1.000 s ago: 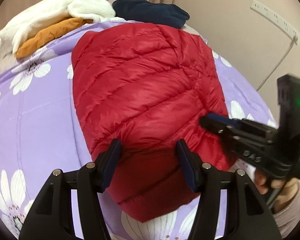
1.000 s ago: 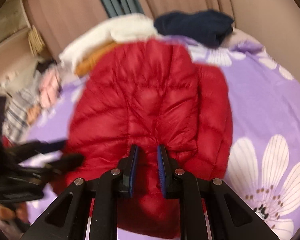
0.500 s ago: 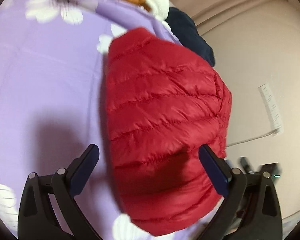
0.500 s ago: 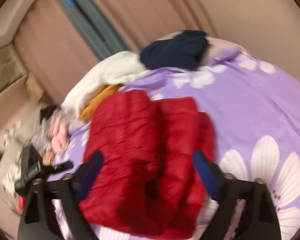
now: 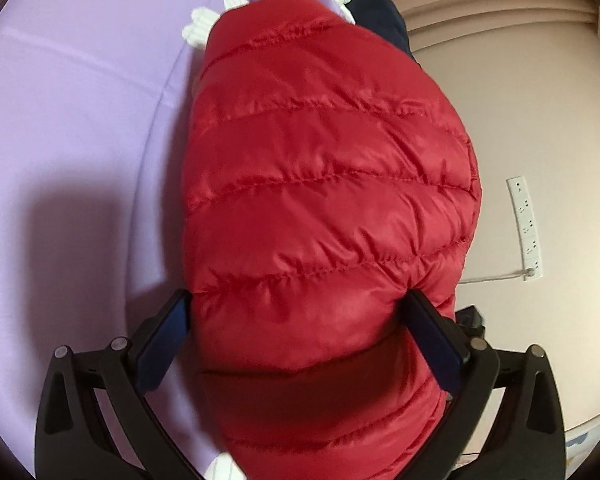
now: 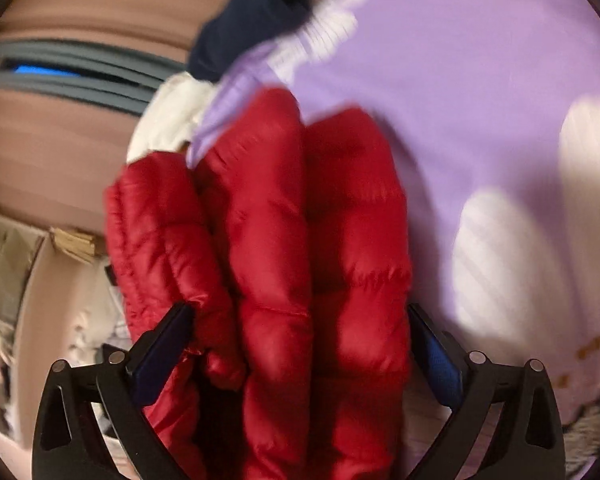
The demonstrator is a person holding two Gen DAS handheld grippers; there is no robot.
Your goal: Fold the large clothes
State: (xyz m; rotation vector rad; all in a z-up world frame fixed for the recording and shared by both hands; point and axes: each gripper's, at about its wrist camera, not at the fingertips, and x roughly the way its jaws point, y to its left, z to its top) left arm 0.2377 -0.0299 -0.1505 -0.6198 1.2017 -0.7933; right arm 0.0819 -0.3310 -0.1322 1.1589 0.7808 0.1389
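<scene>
A red quilted down jacket lies folded into a thick bundle on the purple flowered bed sheet. In the left wrist view my left gripper straddles the bundle's near end, its jaws opening wide with the jacket between them. The pads sit at the jacket's sides without squeezing it. The right wrist view is blurred: the jacket shows as puffy stacked layers seen edge-on, and my right gripper also has its jaws opening around that end. The view is rolled in both cameras.
A navy garment and a white fleece one lie past the jacket at the far end of the bed. A white power strip is on the pink wall beside the bed. Clutter and a box lie off the bed's other side.
Both grippers went from narrow to wide open; the right let go of the jacket fold it pinched. Both rolled sideways and dropped closer, so the jacket now sits between each pair of jaws.
</scene>
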